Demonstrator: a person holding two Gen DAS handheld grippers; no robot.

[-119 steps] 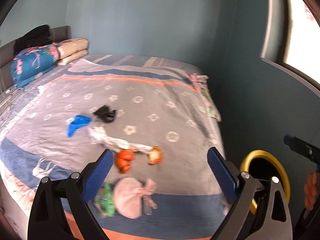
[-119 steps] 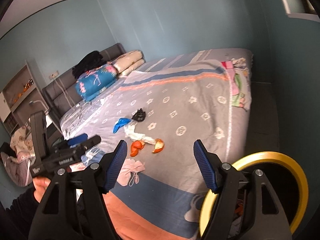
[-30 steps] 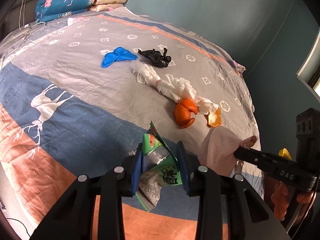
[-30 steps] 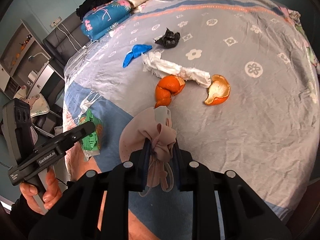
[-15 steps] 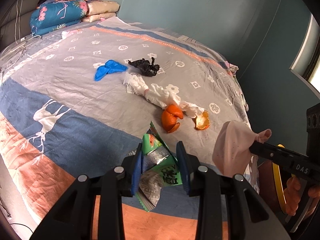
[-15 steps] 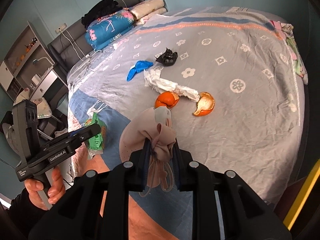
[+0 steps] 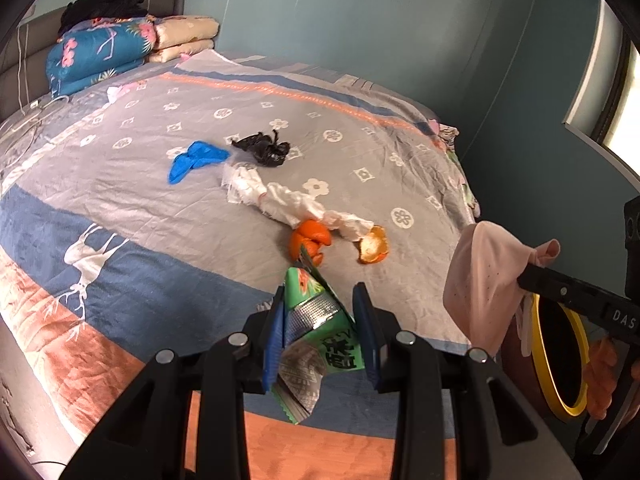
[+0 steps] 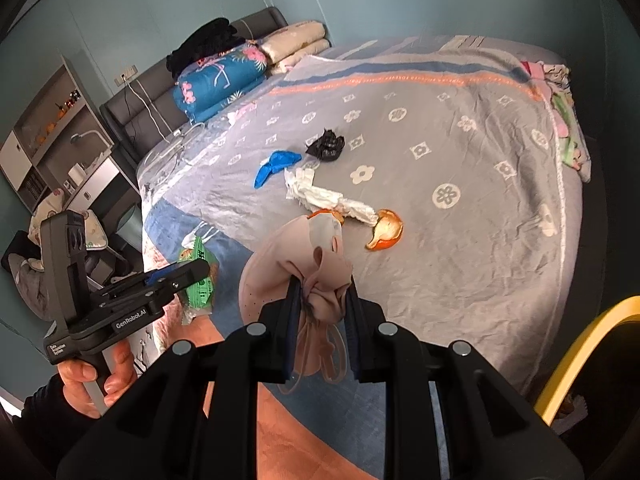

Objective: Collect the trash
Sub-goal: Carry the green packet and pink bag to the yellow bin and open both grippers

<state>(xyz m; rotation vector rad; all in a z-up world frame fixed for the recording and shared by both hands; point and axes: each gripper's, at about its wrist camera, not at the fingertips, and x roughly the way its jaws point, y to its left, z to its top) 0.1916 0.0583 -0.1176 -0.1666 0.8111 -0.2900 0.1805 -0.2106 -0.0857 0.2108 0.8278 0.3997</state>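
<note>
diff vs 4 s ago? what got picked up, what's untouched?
Both grippers were open and empty; now the left gripper is shut on the green wrapper and the right gripper on the pink bag, both lifted off the bed. Orange peels, white tissue, blue glove and black bag lie unmoved.

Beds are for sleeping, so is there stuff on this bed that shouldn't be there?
Yes. Litter lies mid-bed: two orange peels, crumpled white tissue, a blue glove and a black bag. The tongs hold a green wrapper and a pink pouch.
</note>
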